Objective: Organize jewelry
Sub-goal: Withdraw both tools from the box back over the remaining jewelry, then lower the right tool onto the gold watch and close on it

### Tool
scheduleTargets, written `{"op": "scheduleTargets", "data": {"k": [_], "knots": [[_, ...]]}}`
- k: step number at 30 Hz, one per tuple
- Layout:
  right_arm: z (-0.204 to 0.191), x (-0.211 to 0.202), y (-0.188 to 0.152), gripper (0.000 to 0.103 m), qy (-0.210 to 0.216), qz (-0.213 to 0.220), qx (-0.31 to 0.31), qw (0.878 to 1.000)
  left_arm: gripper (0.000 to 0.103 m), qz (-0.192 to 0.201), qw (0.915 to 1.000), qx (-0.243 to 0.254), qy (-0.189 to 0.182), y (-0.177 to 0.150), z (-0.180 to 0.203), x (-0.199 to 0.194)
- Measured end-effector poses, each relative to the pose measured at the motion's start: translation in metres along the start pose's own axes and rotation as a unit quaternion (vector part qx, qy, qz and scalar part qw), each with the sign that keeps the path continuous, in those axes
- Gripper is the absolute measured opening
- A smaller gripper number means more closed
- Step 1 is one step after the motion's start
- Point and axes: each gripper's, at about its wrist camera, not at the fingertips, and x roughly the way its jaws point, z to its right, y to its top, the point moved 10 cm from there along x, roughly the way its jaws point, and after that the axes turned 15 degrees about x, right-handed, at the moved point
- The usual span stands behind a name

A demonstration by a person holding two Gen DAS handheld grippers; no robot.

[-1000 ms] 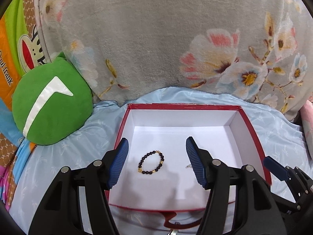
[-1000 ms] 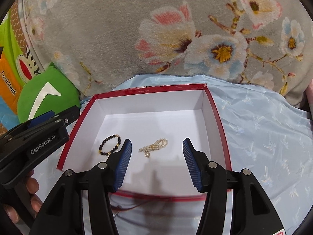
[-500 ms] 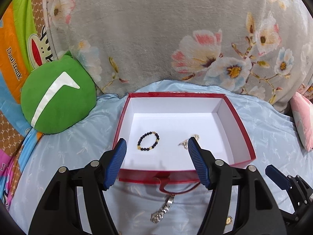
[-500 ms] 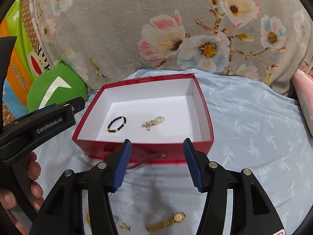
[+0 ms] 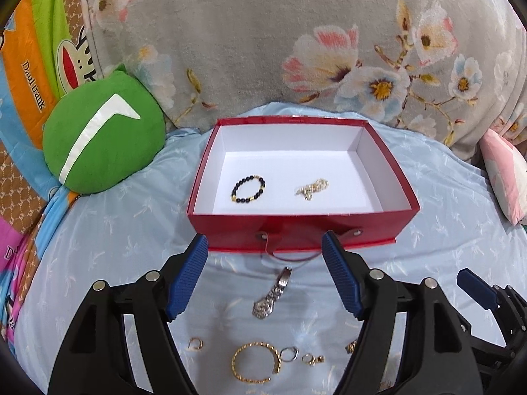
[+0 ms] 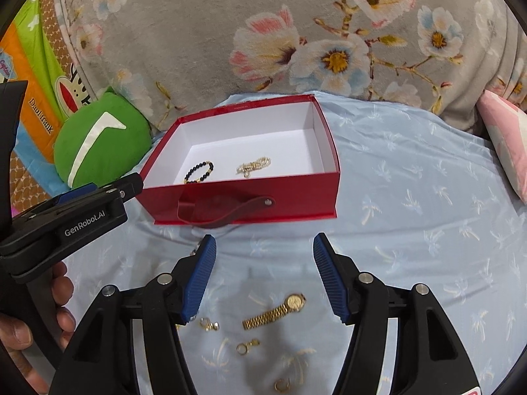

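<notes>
A red box [image 5: 296,238] with a white inside holds a black bead bracelet [image 5: 248,189] and a pearl chain [image 5: 312,188]; the box [image 6: 296,197] also shows in the right wrist view. On the blue sheet in front lie a silver watch [image 5: 271,294], a gold bangle [image 5: 255,362] and small rings [image 5: 195,343]. A gold watch [image 6: 275,311] and gold earrings [image 6: 247,345] lie in the right wrist view. My left gripper [image 5: 265,276] is open and empty above the silver watch. My right gripper [image 6: 264,278] is open and empty above the gold watch.
A green round cushion [image 5: 98,138] lies left of the box. A grey flowered blanket [image 5: 296,49] rises behind it. A pink pillow [image 5: 504,171] sits at the right edge. The left gripper's body [image 6: 66,217] shows at the left of the right wrist view.
Both grippers have drawn back from over the box toward me. The loose jewelry in front of the box has come into view. Both stay open.
</notes>
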Motion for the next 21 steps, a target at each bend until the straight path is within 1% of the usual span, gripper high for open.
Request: {"op": "scheduleTargets", "data": {"k": [7,10,16,21], "knots": [[0.016,-0.006,-0.023,0.061,-0.013,-0.012,0.001,1.000,0.069,-0.020,0.9998,0.000,-0.010,-0.027,0.007,-0.002],[0.027,-0.006,-0.034,0.061,-0.021,-0.021,0.007,1.000,0.070,-0.035,0.9992,-0.007,-0.018,-0.046,0.009,0.001],[0.052,0.002,-0.059,0.060,-0.032,-0.048,0.027,0.998,0.070,-0.084,0.9956,-0.029,-0.029,-0.096,0.008,0.018],[0.060,0.012,-0.075,0.060,-0.037,-0.064,0.035,0.997,0.070,-0.117,0.9917,-0.045,-0.029,-0.132,0.002,0.027]]}}
